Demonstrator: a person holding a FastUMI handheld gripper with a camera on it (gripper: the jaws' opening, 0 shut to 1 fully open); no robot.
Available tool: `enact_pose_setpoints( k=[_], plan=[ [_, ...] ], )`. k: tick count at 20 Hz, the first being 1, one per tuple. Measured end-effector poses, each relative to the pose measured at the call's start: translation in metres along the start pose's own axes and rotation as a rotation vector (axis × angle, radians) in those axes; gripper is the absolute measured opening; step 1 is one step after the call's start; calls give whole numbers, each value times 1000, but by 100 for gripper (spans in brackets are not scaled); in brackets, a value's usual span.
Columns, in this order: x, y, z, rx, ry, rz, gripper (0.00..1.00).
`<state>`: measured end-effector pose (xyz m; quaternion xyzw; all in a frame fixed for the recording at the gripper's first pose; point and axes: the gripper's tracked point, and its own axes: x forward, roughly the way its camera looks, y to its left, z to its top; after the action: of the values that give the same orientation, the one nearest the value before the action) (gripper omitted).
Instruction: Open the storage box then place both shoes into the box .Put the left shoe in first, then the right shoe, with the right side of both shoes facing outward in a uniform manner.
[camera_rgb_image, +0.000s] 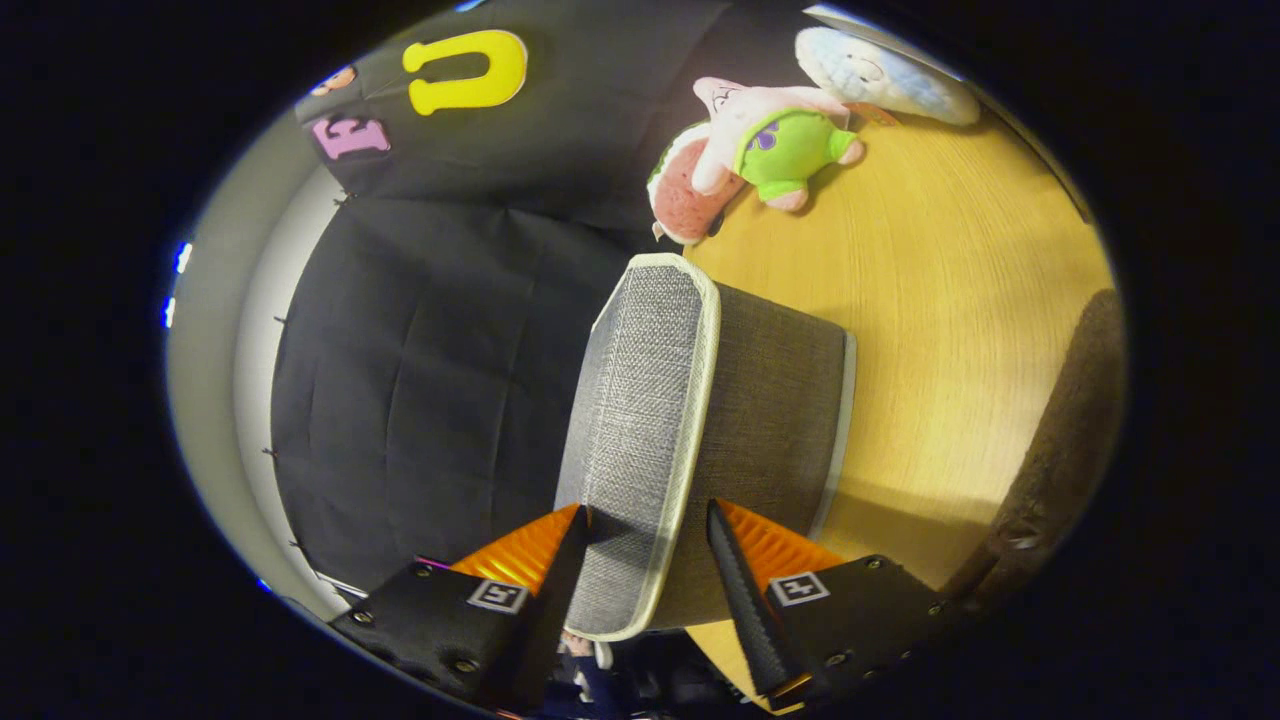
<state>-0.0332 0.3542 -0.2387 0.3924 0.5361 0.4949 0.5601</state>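
- I am reaching with my jaws (645, 535) spread around the grey storage box lid (640, 440), its edge sitting between them.
- The box (770, 420) is resting on the table (950, 300).
- I am unable to tell whether the jaws are touching it.

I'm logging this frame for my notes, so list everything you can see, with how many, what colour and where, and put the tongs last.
storage box: one, grey fabric with pale trim, on the wooden table, reaching in between the fingers.
lid: one, grey woven, pale edging, standing on edge at the box's side, its near end between the fingers.
pink star plush: one, pink with green shorts, on the table beyond the box.
round plush: one, pink and white with a green rim, beside the star plush.
white plush: one, white and fluffy, behind the star plush.
table: one, light wood, under the box and toys.
tongs: one pair, fingers spread either side of the lid's near end; whether both press on it is unclear.
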Motion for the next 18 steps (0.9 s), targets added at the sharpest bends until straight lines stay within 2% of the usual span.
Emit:
enact_pose_setpoints(
  k=[2,4,5,6,7,8,11,18],
  plan=[
    [-7,0,4,62,12,16,48],
    [-10,10,9,86,-4,51,13],
    [-13,16,3,59,9,63,9],
    [-24,21,2,21,8,60,8],
    [-13,29,5,0,-14,72,7],
    [-12,31,7,-19,-15,72,0],
    [-17,38,7,0,-19,49,0],
    [-18,74,16,-69,-65,5,0]
  ],
)
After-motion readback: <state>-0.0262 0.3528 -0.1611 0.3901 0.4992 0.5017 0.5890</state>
